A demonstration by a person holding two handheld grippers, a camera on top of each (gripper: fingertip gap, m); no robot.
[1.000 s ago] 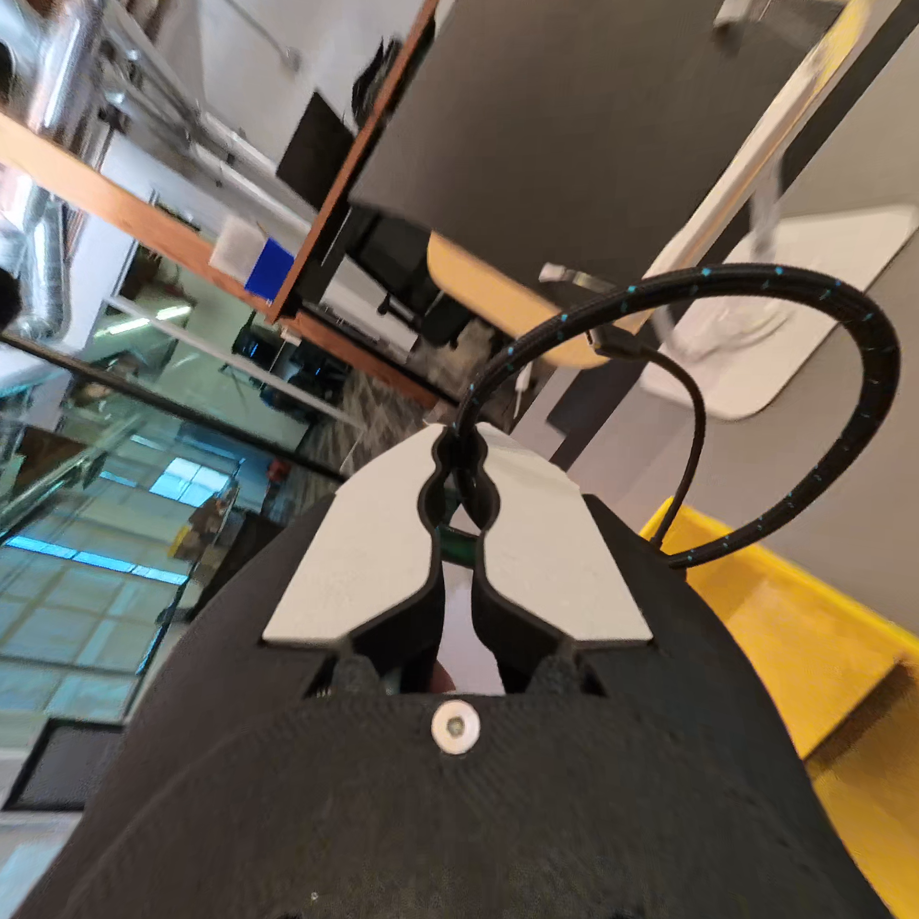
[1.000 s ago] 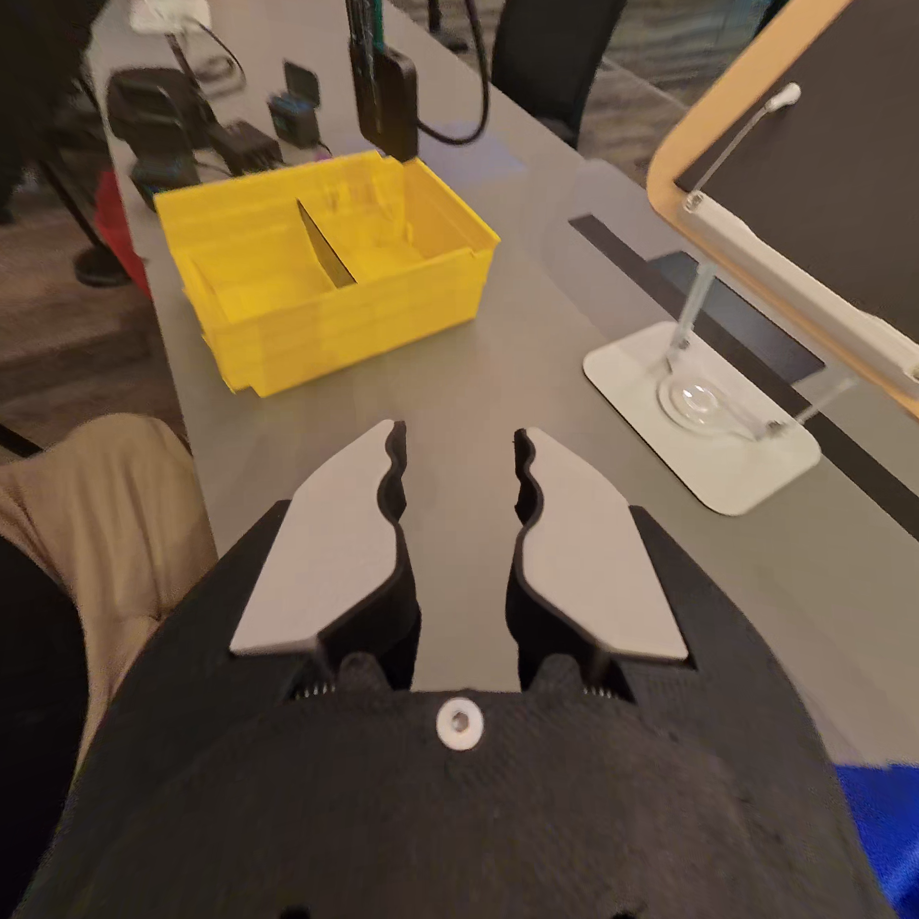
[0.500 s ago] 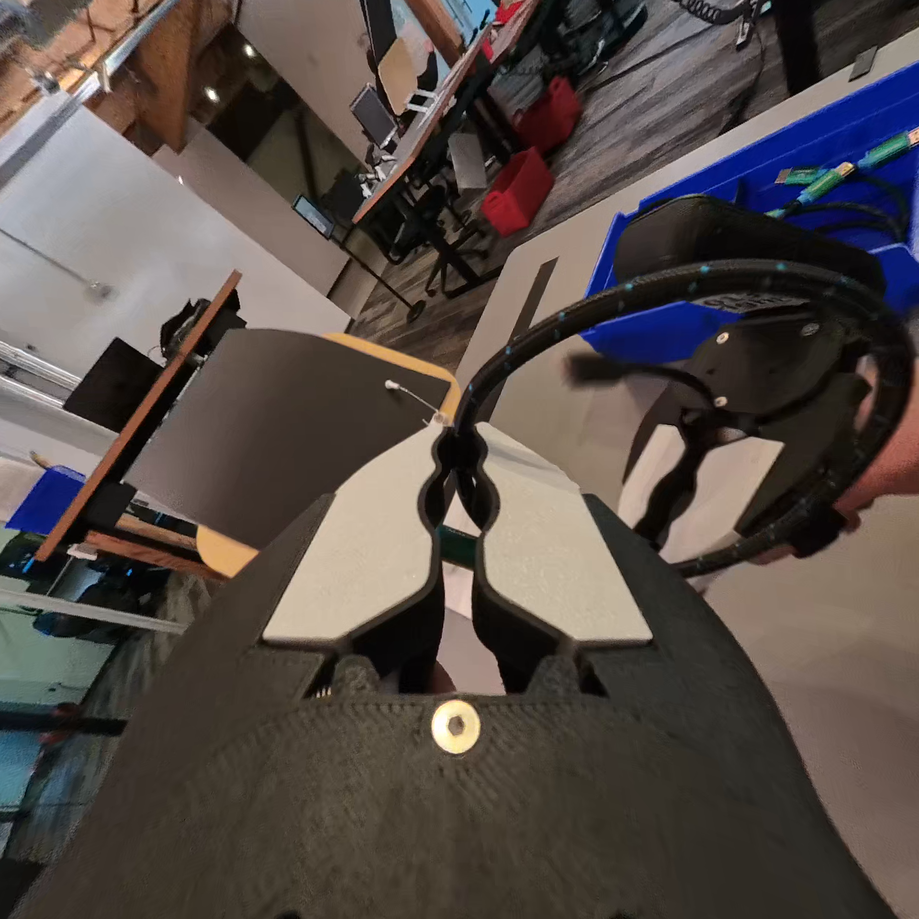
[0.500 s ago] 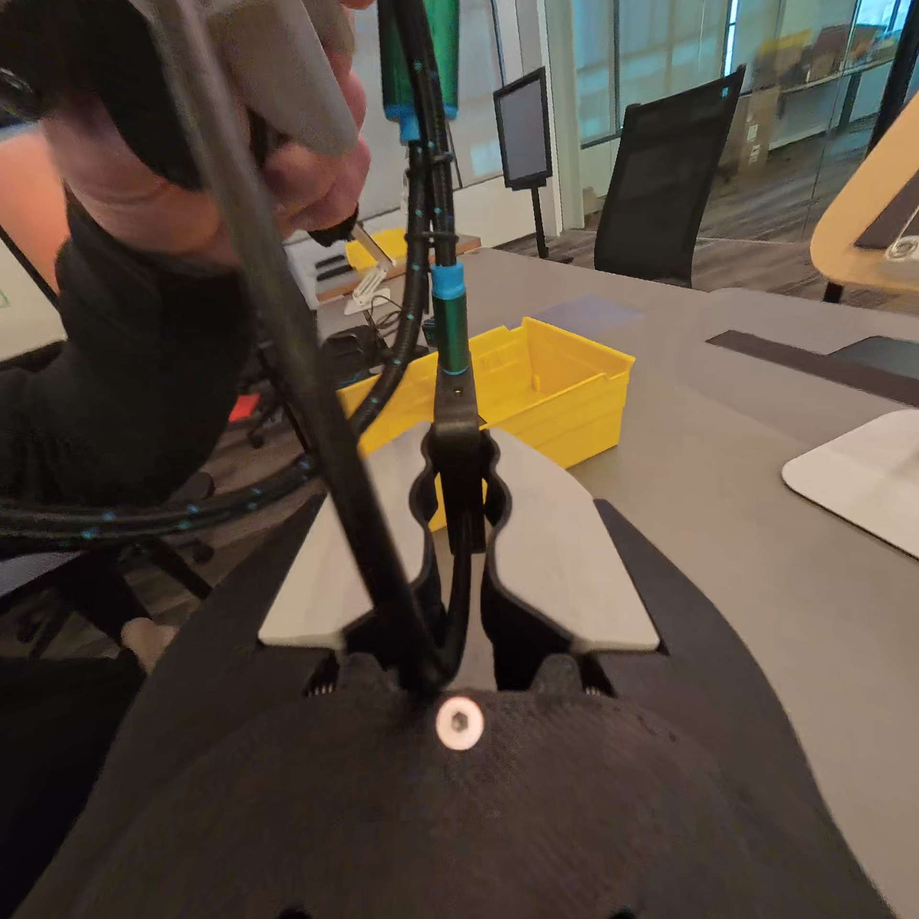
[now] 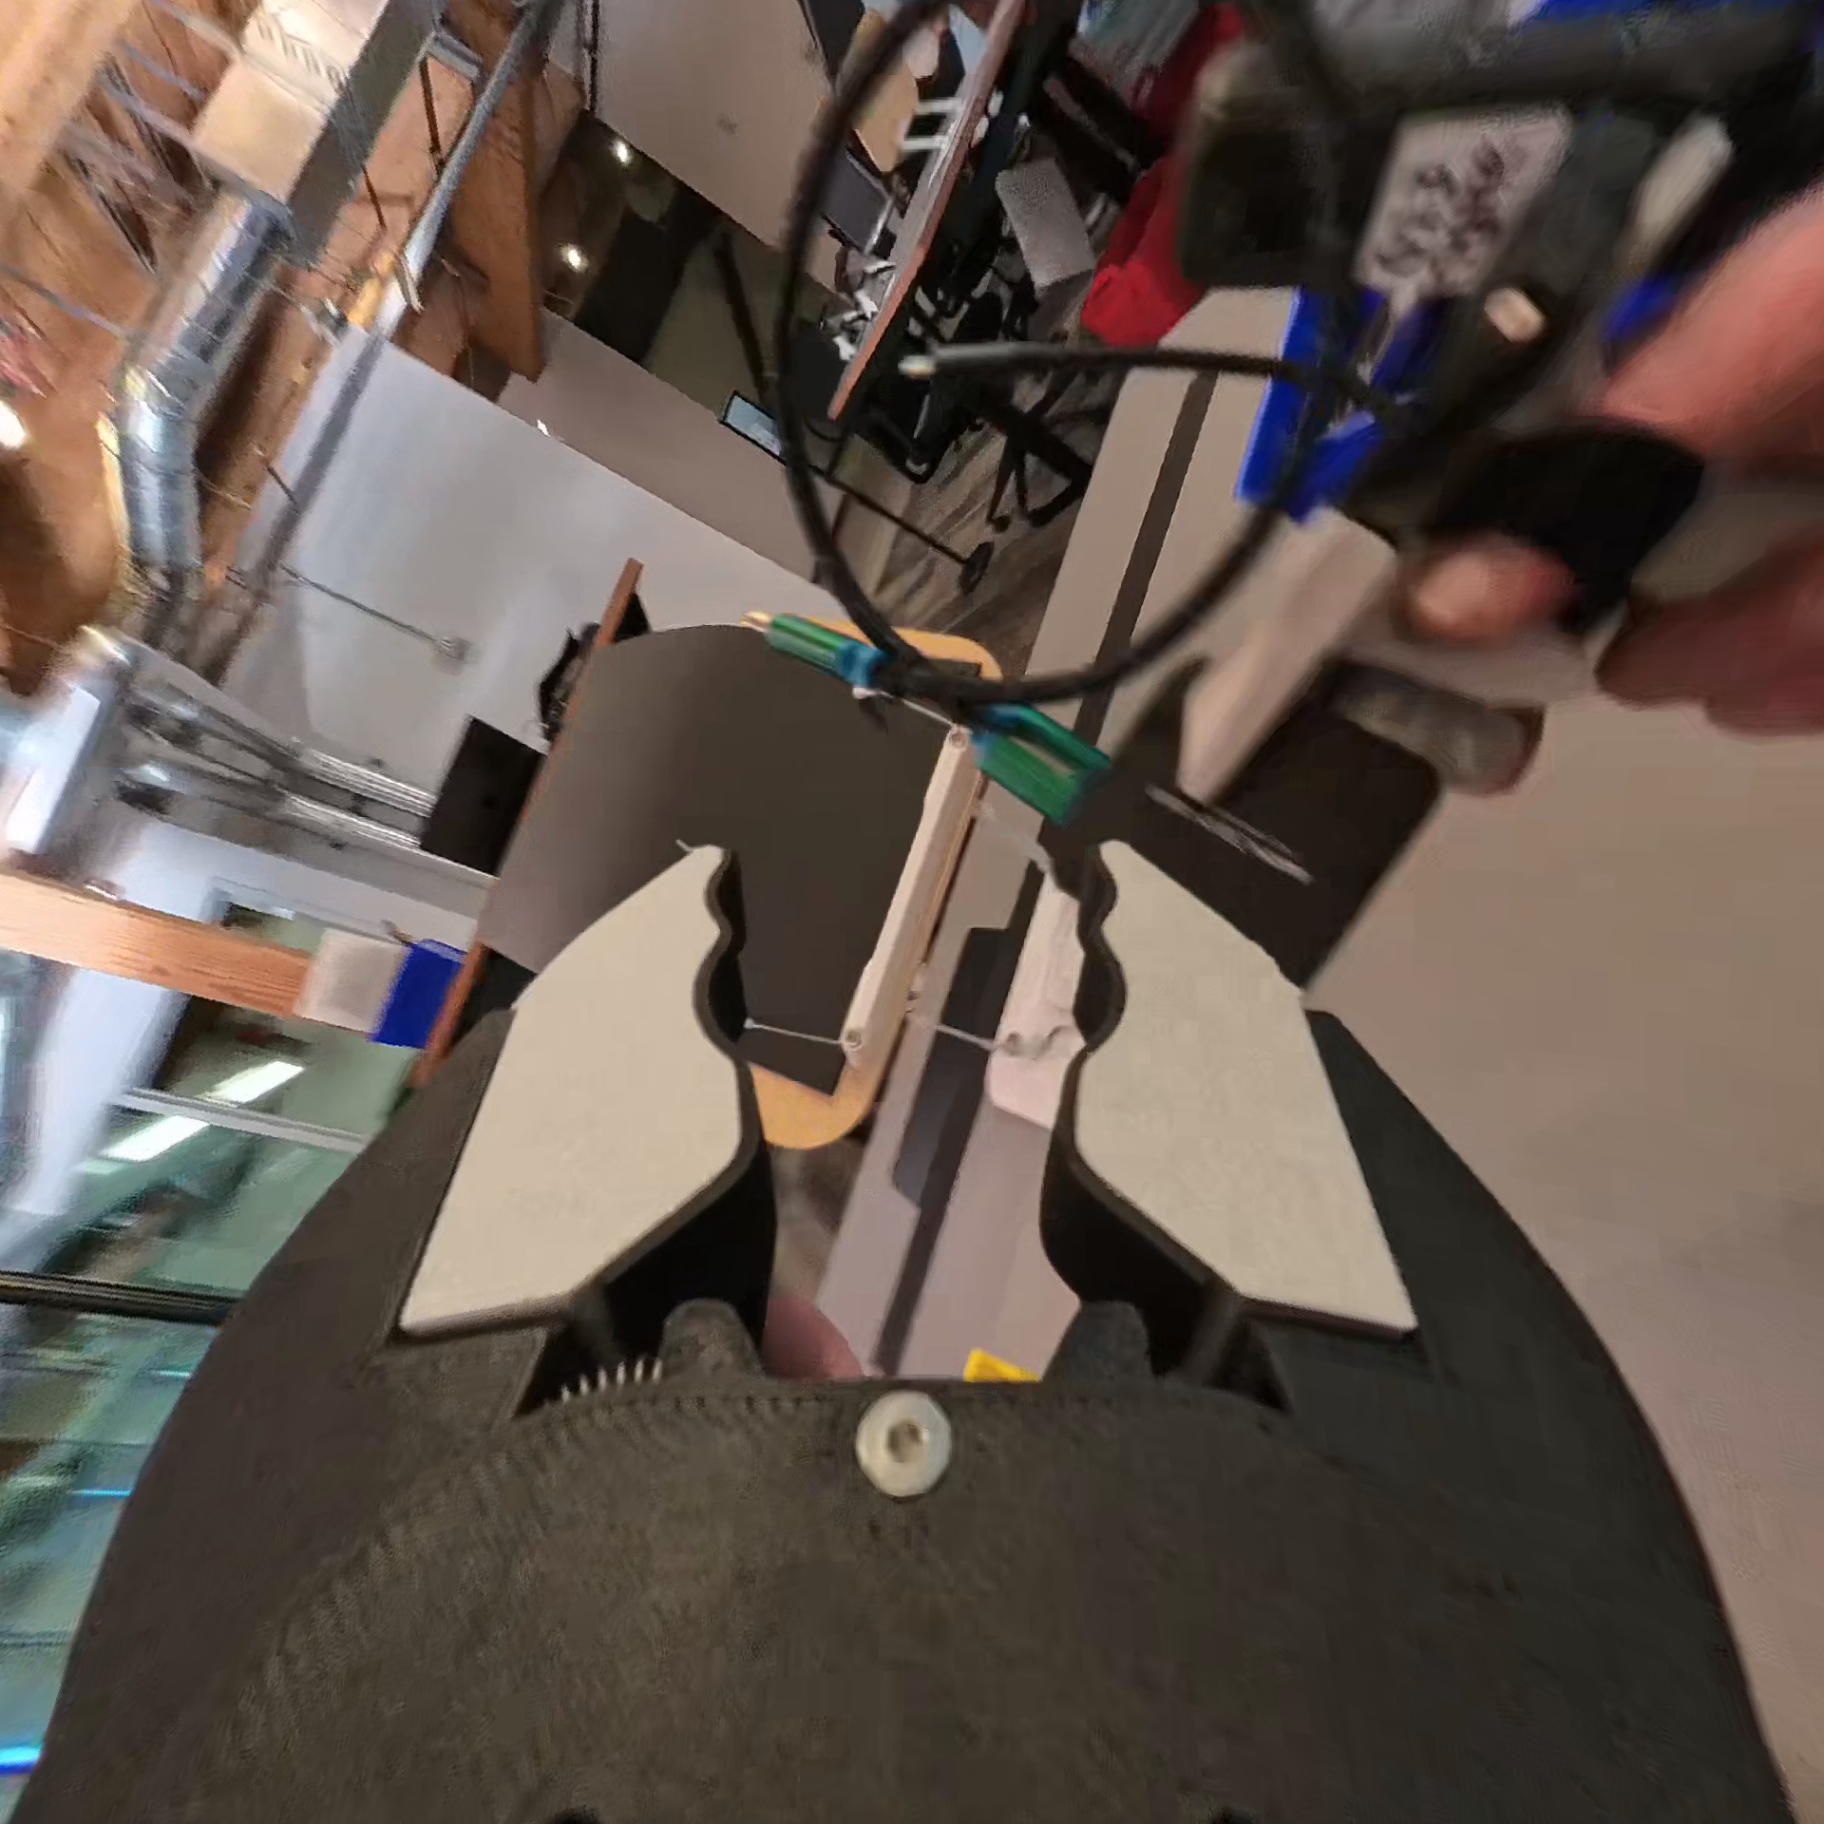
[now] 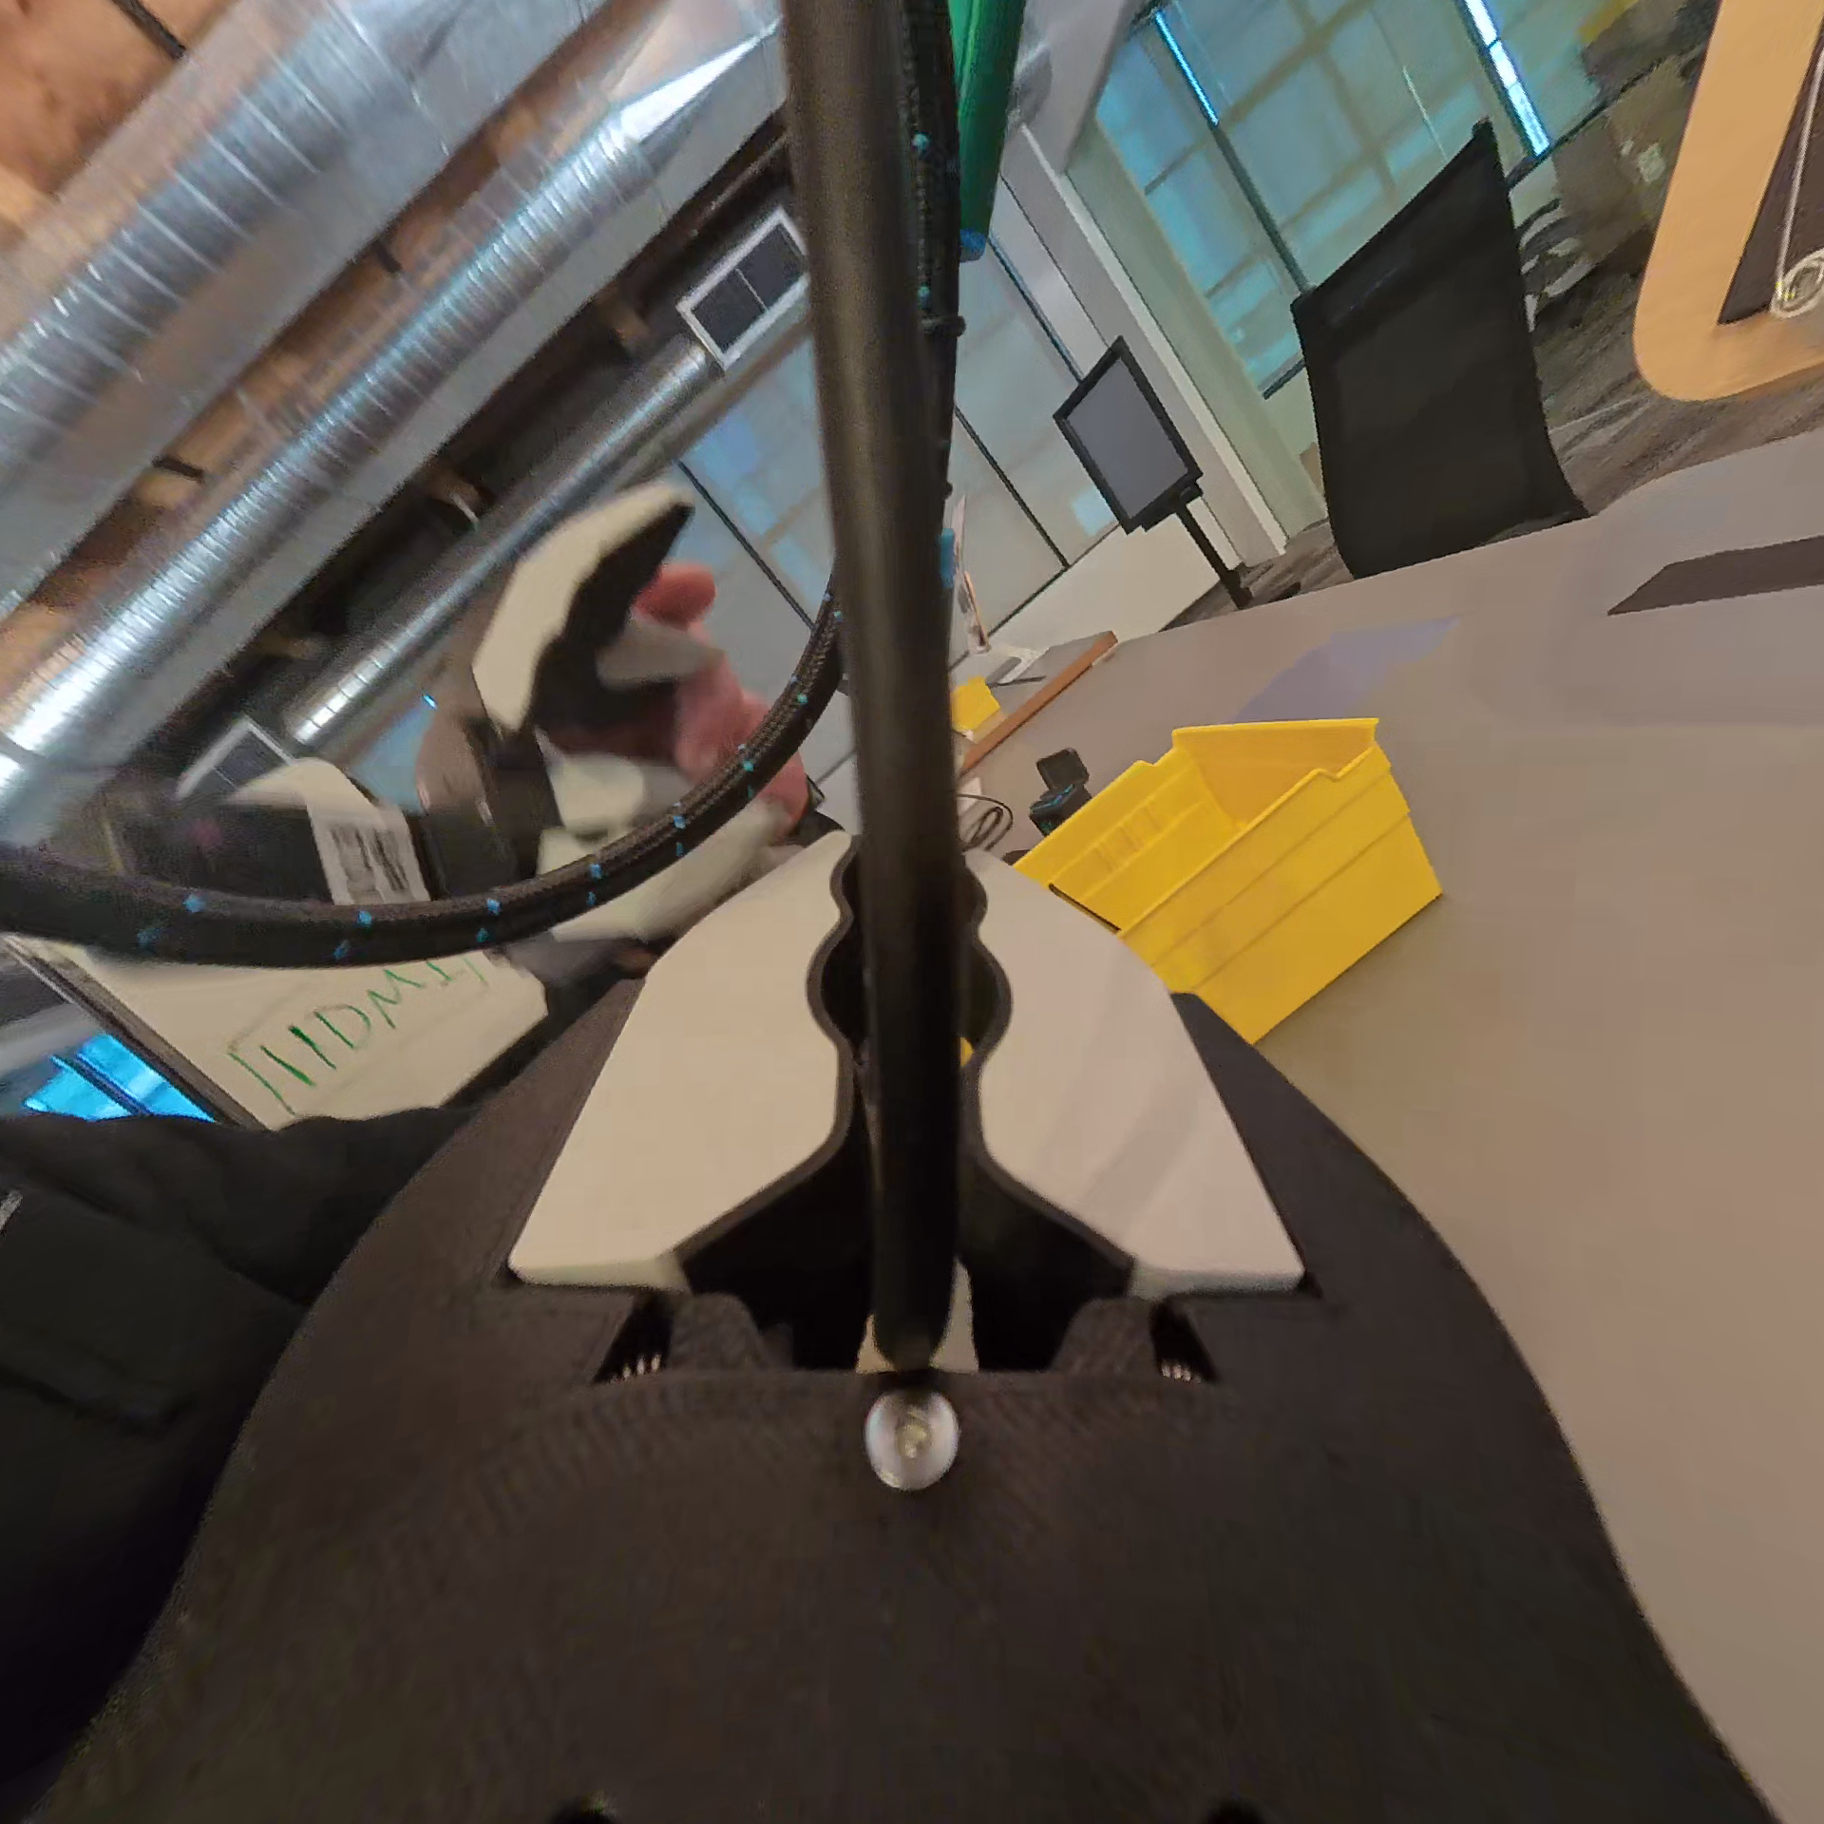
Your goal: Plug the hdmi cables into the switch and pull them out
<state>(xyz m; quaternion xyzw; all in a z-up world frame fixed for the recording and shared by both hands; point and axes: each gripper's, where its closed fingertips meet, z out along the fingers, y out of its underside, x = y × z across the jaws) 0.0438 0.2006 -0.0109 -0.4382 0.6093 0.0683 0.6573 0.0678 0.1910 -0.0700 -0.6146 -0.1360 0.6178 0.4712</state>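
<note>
Gripping a black HDMI cable [image 6: 893,888] aloft, the right gripper [image 6: 913,893] is clamped tight, while the left gripper [image 5: 903,888] gapes wide and empty. Green plugs [image 5: 1031,765] dangle unsupported; swinging could snag the braided loop [image 6: 553,903].

Left wrist cam: airborne, rolled hard sideways, facing the far tilted board [image 5: 691,790] and office beyond. Right wrist cam: pitched up over the grey table [image 6: 1579,987], yellow bin [image 6: 1273,869] near right. Shared: each sees the other gripper, braided cable [image 6: 592,888] and table.
</note>
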